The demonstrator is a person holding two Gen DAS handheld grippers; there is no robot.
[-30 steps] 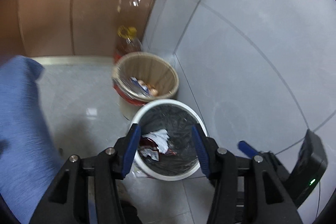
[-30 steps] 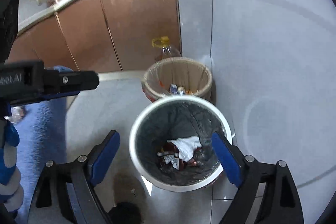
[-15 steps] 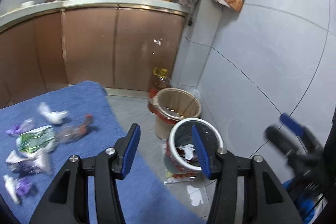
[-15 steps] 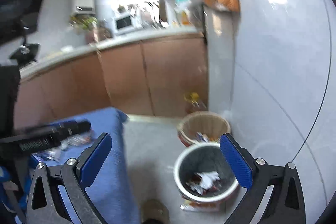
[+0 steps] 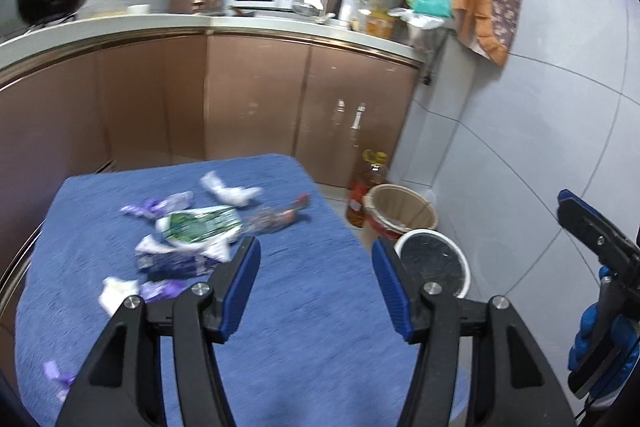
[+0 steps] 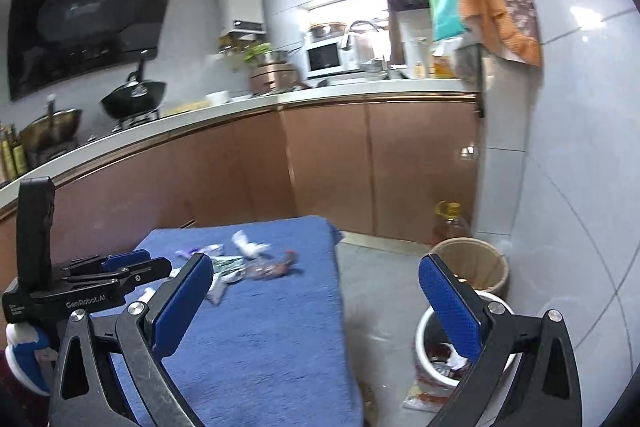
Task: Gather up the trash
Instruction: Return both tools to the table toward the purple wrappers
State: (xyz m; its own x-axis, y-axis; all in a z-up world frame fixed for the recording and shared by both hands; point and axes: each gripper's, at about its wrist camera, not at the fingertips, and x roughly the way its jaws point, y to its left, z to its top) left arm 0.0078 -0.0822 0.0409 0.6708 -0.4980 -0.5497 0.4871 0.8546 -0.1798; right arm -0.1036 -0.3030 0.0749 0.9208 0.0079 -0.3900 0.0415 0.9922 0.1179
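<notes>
Several blurred wrappers [image 5: 188, 227] beyond empty jaws.

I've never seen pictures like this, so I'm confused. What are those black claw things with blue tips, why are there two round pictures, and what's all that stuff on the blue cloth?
The claws are hand-held grabbers. A person holds one in each hand, and each carries a small camera looking out between its two fingers, so you get two round pictures. One shows the left gripper, the other the right gripper. Both are open and hold nothing; their jaws have just been opening wider.

The blue cloth covers a table. On it lies trash to collect: a green and white wrapper, crumpled white paper and small purple wrappers.

On the floor beside the table stand a white bin, already holding some trash, and a tan bin behind it.
</notes>
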